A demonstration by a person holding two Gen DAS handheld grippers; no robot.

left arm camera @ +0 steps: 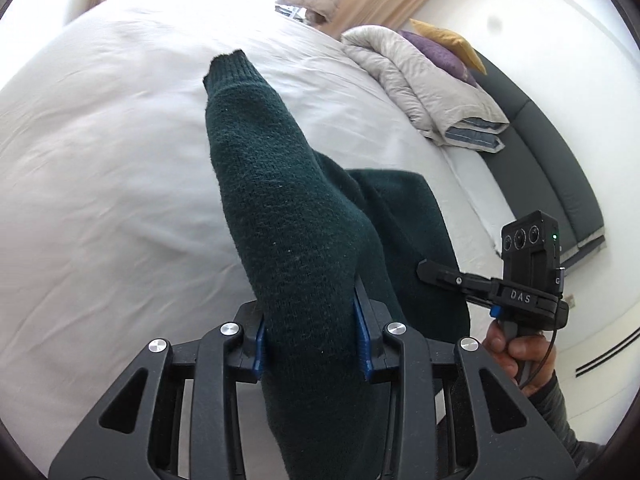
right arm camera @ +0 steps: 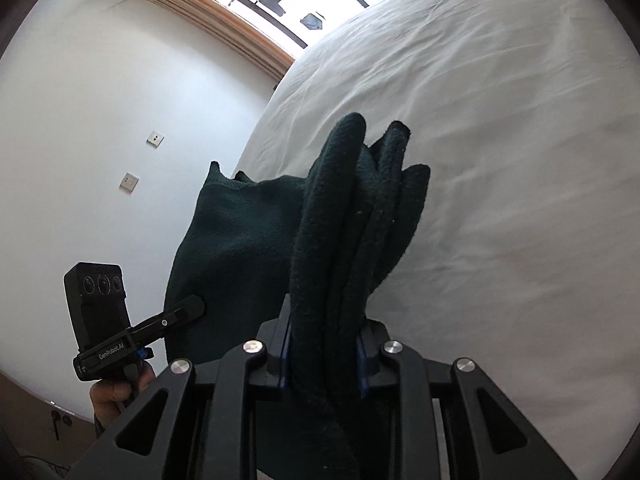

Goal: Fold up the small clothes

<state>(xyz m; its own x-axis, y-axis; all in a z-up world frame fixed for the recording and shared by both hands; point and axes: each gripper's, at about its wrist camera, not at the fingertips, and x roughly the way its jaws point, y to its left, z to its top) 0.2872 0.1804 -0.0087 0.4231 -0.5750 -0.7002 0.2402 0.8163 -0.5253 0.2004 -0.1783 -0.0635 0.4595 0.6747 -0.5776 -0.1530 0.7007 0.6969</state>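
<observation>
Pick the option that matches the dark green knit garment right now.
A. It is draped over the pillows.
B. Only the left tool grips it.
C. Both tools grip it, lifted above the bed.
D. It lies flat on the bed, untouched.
C: the left tool and the right tool each clamp folds of the dark green garment, which hangs above the white bed.

Daylight floods in from the far window, blowing out the top of the left wrist view to pure white and washing the white bed sheet pale. The dark green garment reads near-black, its knit sharp. Heavy fisheye curvature bends walls; black vignetting rings both frames.
</observation>
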